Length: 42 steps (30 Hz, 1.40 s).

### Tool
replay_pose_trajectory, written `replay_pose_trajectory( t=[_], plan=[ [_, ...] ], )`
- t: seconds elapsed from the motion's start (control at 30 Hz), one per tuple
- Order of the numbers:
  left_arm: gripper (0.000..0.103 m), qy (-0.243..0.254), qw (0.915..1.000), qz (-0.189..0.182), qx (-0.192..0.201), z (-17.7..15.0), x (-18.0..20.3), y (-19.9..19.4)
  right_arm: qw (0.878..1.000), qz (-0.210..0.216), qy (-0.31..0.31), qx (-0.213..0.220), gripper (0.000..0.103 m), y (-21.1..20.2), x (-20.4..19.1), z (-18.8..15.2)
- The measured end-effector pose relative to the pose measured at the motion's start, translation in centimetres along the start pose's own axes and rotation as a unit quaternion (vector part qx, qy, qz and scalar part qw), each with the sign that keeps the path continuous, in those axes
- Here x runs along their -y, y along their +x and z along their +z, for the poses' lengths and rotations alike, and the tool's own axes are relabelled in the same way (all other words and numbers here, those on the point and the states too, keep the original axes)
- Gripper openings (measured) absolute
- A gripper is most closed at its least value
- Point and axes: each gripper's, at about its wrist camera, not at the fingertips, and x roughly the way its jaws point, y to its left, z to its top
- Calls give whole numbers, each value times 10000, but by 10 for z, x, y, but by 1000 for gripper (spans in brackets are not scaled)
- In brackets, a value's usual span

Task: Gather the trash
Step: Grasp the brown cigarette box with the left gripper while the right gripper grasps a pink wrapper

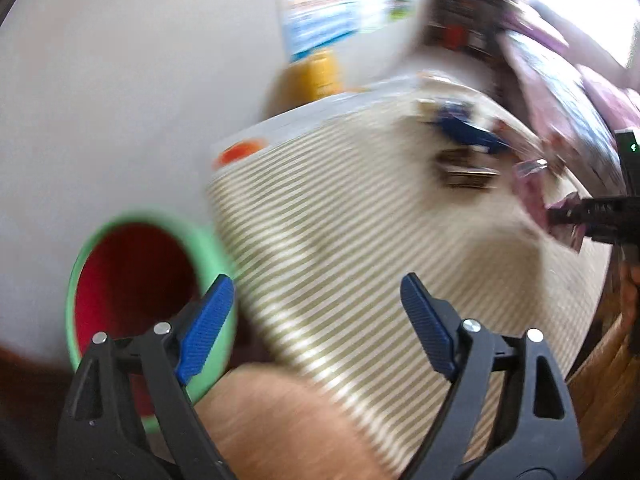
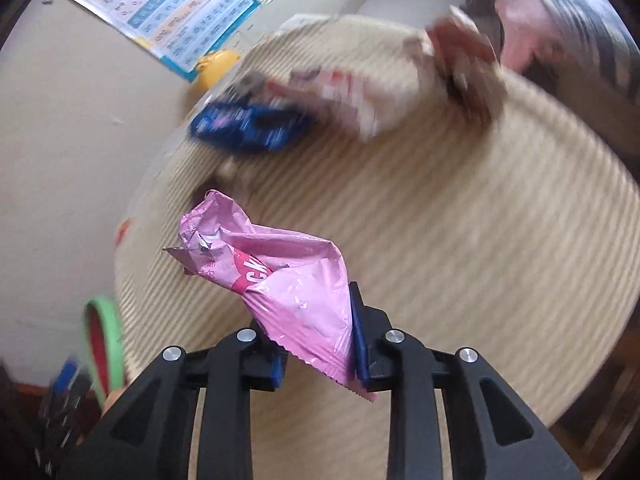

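Observation:
My right gripper (image 2: 318, 344) is shut on a crumpled pink wrapper (image 2: 276, 276) and holds it above the striped table (image 2: 480, 248). In the left wrist view the right gripper (image 1: 560, 216) shows at the right edge with the pink wrapper (image 1: 532, 192). My left gripper (image 1: 316, 300) is open and empty, over the table's near left edge. A green bin with a red inside (image 1: 132, 276) stands just left of it; it also shows in the right wrist view (image 2: 104, 344). A blue wrapper (image 2: 248, 124) (image 1: 464, 128), a white and red wrapper (image 2: 352, 92) and a brown one (image 2: 464, 64) lie further back.
The table (image 1: 360, 240) stands against a pale wall (image 1: 100, 100) with a chart (image 2: 160, 8). A yellow object (image 1: 316, 76) sits behind the table. A dark wrapper (image 1: 464, 168) lies mid-table. Pink cloth (image 1: 560, 92) is at the far right. Both views are motion-blurred.

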Motion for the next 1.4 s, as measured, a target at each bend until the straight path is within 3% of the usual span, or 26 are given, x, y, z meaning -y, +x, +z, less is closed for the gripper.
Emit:
replay_pose_trajectory(
  t=[0.07, 0.17, 0.3, 0.6, 0.77, 0.87, 0.93, 1.0, 1.07, 1.2, 1.3, 1.37, 1.4],
  plan=[
    [84, 608, 9980, -148, 71, 17, 33, 14, 9990, 319, 283, 130, 25, -17, 9, -23],
    [87, 1501, 9885, -178, 9, 38, 77, 45, 9937, 686, 765, 437, 26, -34, 27, -25],
    [87, 2659, 9637, -1, -224, 63, 125, 88, 9862, 790, 1282, 686, 28, -39, 48, -20],
    [87, 2982, 9518, -217, -689, 102, 161, 127, 9818, 1027, 1499, 556, 31, -29, 58, -14],
    [87, 3397, 9341, -132, -1087, 105, 176, 147, 9804, 1069, 1545, 591, 32, -28, 60, -9],
    [86, 3195, 9377, -218, -1345, 113, 175, 158, 9811, 1066, 1514, 563, 32, -28, 63, -10],
    [78, 2927, 9432, -406, -1518, 119, 171, 161, 9821, 1025, 1480, 555, 33, -27, 62, -9],
    [56, 2790, 9442, -628, -1636, 121, 169, 161, 9823, 991, 1491, 543, 37, -25, 62, -9],
    [35, 2905, 9435, -393, -1545, 118, 169, 157, 9827, 955, 1500, 525, 40, -23, 61, -8],
    [19, 2602, 9514, -492, -1571, 116, 155, 144, 9864, 831, 1330, 481, 41, -21, 51, -5],
    [18, 1979, 9606, -767, -1797, 112, 131, 133, 9897, 665, 1179, 466, 50, -19, 45, -5],
    [18, 1806, 9625, -834, -1843, 101, 120, 124, 9930, 578, 999, 249, 65, -12, 38, -5],
    [18, 1716, 9630, -852, -1894, 94, 114, 120, 9941, 561, 915, 174, 65, -9, 34, -5]
  ],
)
